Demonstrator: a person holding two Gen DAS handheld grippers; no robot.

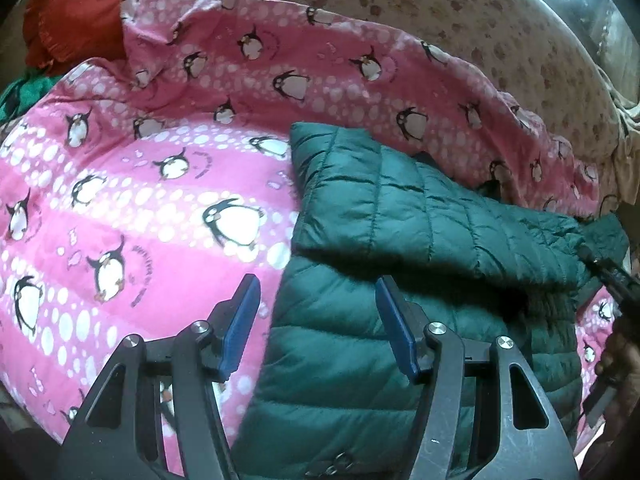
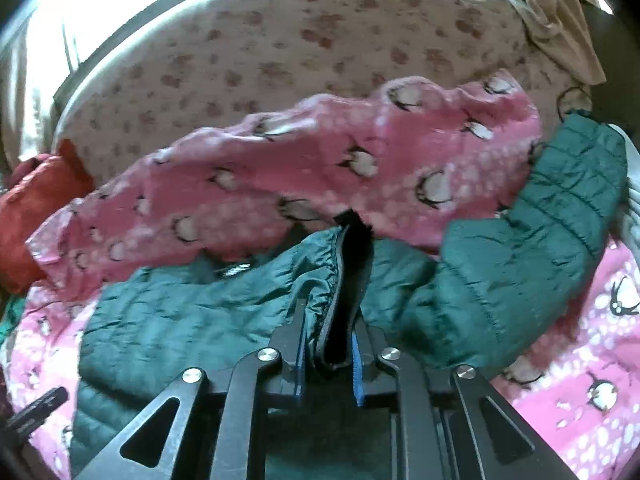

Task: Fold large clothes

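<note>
A dark green quilted puffer jacket point(image 1: 400, 320) lies on a pink penguin-print blanket point(image 1: 140, 208). One part of it is folded across the body, with a sleeve point(image 1: 400, 200) lying on top. My left gripper point(image 1: 316, 292) is open and empty, just above the jacket's left edge. In the right wrist view my right gripper point(image 2: 332, 320) is shut on a bunched edge of the jacket point(image 2: 200, 320) with its dark zipper or lining, lifted slightly. The other sleeve point(image 2: 560, 208) trails off to the right. The right gripper shows at the left wrist view's right edge point(image 1: 600, 264).
A beige flower-print mattress sheet point(image 1: 460, 12) lies behind the blanket. An orange-red cloth point(image 1: 80, 8) sits at the far left, also in the right wrist view point(image 2: 36, 216). A tan cloth point(image 2: 560, 20) is bunched at the far right corner. A bit of green fabric point(image 1: 24, 92) shows at left.
</note>
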